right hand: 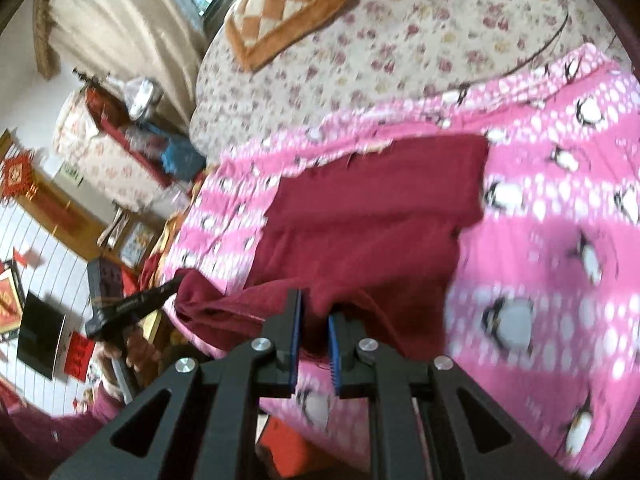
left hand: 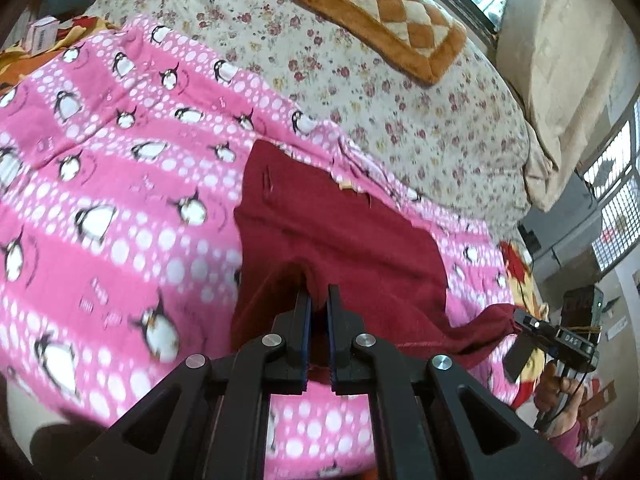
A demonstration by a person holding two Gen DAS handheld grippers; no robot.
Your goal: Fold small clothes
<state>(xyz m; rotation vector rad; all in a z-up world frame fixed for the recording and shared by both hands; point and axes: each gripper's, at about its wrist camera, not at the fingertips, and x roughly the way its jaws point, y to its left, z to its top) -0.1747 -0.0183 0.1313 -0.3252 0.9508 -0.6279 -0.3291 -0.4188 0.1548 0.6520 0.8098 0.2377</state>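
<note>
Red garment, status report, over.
Left gripper and right gripper both shut on red garment, near edge lifted. Rest lies on penguin blanket. Nothing in the way.

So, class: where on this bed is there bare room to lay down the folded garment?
Free: the pink penguin blanket left of the maroon garment, and the floral sheet between the blanket's far edge and the checked cushion. Crowded: the near edge, where left gripper and right gripper pinch the garment.

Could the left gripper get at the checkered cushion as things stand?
Probably not right away: the left gripper is shut on the maroon garment, and the checkered cushion lies well beyond it.
</note>
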